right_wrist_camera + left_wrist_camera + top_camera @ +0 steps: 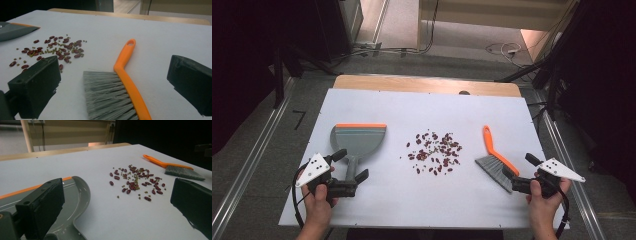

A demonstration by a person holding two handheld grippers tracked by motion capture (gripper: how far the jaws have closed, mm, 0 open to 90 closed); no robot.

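Table (377, 210) first: we see a white sheet with a dustpan (358, 139) at left, a brush (495, 159) at right, and beans (435, 151) scattered between them. Our left gripper (351, 169) straddles the dustpan's handle, jaws wide apart and gripping nothing; our right gripper (520, 172) stands equally wide around the brush head, also empty. We judge the step is grasping both tools: better to close squarely on each handle, not the bristles, before sweeping.
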